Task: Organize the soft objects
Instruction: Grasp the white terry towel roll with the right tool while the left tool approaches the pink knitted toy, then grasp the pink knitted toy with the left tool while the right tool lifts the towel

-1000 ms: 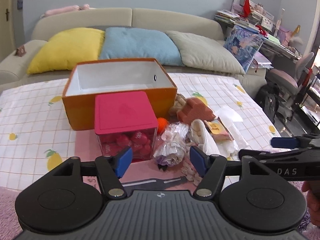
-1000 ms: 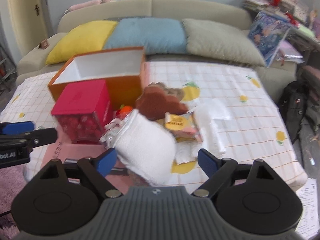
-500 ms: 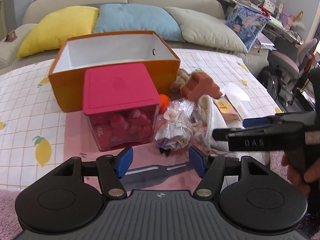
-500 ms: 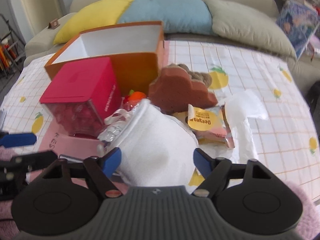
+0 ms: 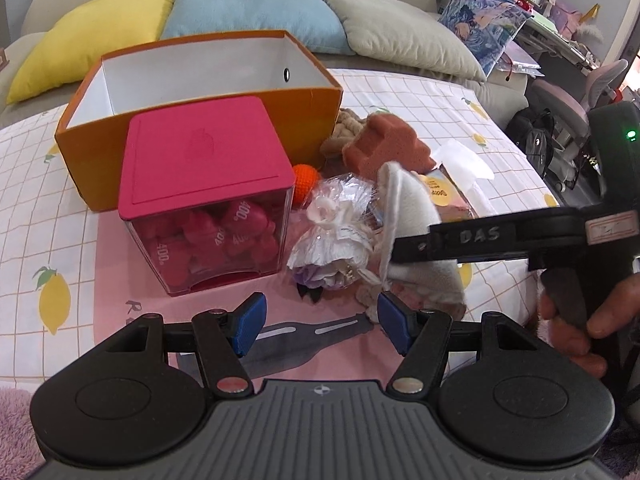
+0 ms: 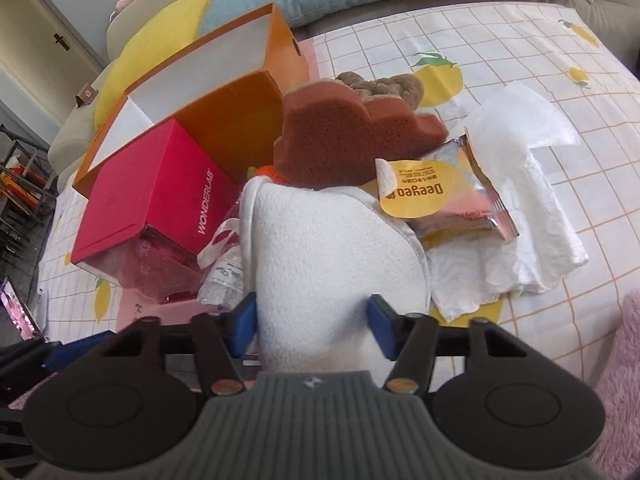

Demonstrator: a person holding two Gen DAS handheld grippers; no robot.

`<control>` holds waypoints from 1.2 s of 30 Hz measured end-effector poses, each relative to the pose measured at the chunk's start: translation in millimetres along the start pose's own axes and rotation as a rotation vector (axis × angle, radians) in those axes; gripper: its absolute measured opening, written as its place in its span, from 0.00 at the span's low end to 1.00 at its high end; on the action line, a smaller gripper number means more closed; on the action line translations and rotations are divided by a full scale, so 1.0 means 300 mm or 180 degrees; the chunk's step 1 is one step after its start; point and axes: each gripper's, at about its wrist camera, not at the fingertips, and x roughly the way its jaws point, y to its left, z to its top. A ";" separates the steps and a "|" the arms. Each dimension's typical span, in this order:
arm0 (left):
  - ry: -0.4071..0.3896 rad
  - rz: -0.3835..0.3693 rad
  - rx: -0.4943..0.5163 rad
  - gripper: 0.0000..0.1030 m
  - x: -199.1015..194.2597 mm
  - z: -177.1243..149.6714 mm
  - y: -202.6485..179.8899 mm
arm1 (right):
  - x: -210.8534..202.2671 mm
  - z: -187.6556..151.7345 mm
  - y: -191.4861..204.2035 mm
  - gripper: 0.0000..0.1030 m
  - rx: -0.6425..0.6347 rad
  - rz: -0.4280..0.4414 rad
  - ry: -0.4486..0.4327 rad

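Right wrist view, fingers (image 6: 244,328) closing around white towel (image 6: 332,264); left gripper (image 5: 320,324) spread over lemon-print cloth (image 5: 420,96)

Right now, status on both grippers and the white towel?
Right gripper closing around white towel, pads touching. Left gripper open, empty. Brown sponge and snack packet crowd behind.

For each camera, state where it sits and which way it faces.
Left wrist: sits on the left gripper, looking down over the pink-lidded box toward the sofa; the jaws stand open, and a hand holds the right gripper.
Right wrist: sits on the right gripper, whose jaws have just been closing around the white cloth.
Shared: orange box, brown sponge, white cloth.
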 end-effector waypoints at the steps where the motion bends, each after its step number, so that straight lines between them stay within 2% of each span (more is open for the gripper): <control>1: 0.0009 -0.0003 -0.0009 0.73 0.003 0.001 0.001 | -0.008 0.002 -0.004 0.46 0.0023 0.0013 -0.0013; 6: 0.0018 -0.0127 0.0010 0.73 0.016 0.012 -0.001 | -0.075 0.002 -0.032 0.36 0.0150 0.0053 -0.0043; 10: -0.0031 -0.0345 0.0130 0.73 0.019 0.024 -0.028 | -0.138 -0.001 -0.053 0.36 0.0281 0.0128 -0.0043; 12: -0.0047 -0.0431 0.0191 0.73 0.022 0.026 -0.041 | -0.163 -0.005 -0.062 0.43 0.0300 0.0128 -0.0052; 16: 0.0009 -0.0523 0.0260 0.73 0.043 0.021 -0.071 | -0.162 -0.016 -0.089 0.39 0.0365 0.0043 0.0001; 19: 0.0056 -0.0577 0.0337 0.73 0.048 0.009 -0.093 | -0.185 -0.029 -0.122 0.38 0.0523 0.0129 0.0000; 20: 0.0083 -0.0600 0.0359 0.73 0.054 0.006 -0.099 | -0.187 -0.033 -0.122 0.32 0.0467 0.0073 0.0003; 23: 0.0143 -0.0693 0.0426 0.73 0.073 -0.001 -0.129 | -0.184 -0.047 -0.121 0.04 0.0282 -0.0149 0.0003; 25: 0.0144 -0.0799 0.0484 0.69 0.083 0.001 -0.150 | -0.186 -0.051 -0.130 0.05 0.0290 -0.0151 0.0020; 28: 0.0090 -0.1013 0.0582 0.57 0.090 0.005 -0.184 | -0.209 -0.062 -0.142 0.19 0.0351 -0.0075 -0.0005; 29: 0.0037 -0.1057 0.0635 0.57 0.086 0.008 -0.198 | -0.219 -0.067 -0.142 0.30 0.0336 -0.0088 -0.0017; 30: -0.0034 -0.1098 0.0701 0.57 0.079 0.012 -0.214 | -0.229 -0.070 -0.144 0.35 0.0329 -0.0117 -0.0035; 34: -0.0256 -0.1298 0.0955 0.57 0.059 0.038 -0.290 | -0.286 -0.057 -0.164 0.41 0.0409 -0.0181 -0.0190; 36: -0.0280 -0.1355 0.1047 0.57 0.063 0.051 -0.327 | -0.316 -0.041 -0.173 0.53 0.0441 -0.0166 -0.0285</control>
